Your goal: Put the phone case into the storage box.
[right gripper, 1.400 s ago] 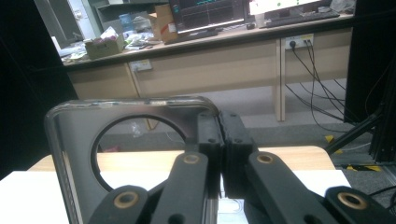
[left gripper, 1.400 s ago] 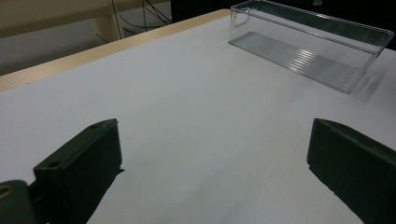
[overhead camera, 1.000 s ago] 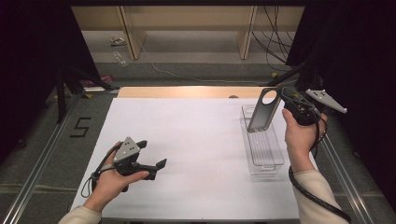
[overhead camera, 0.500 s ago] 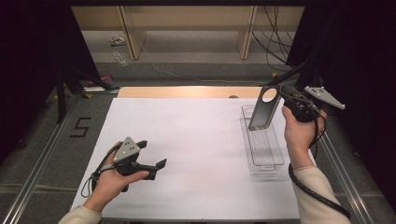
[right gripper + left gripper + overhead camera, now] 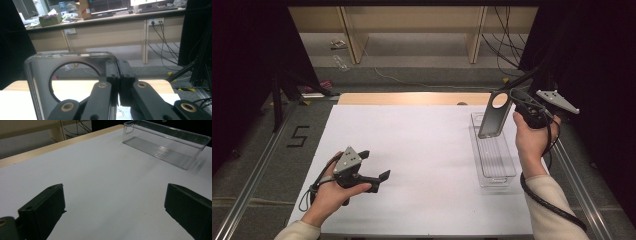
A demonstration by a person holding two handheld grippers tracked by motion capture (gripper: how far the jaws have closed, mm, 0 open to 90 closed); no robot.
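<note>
Right gripper (image 5: 515,101) raised above far right part of tabletop (image 5: 422,150), jaws pressed together on top edge of grey lid (image 5: 493,116) with round hole. Pinch visible in right gripper view (image 5: 118,75), just right of hole. Lid hanging upright, slightly tilted, over far end of clear bin (image 5: 493,152), lower edge above it; touching or not, cannot tell. Bin lying lengthwise along right edge of tabletop, nothing inside, ribbed floor seen in left gripper view (image 5: 162,147). Left gripper (image 5: 376,167) held low over near left part of tabletop, jaws spread wide, nothing between them, only white surface showing (image 5: 112,195). Pointing toward bin, well apart from it. Cable trailing from right gripper down past sleeve at near right edge.
</note>
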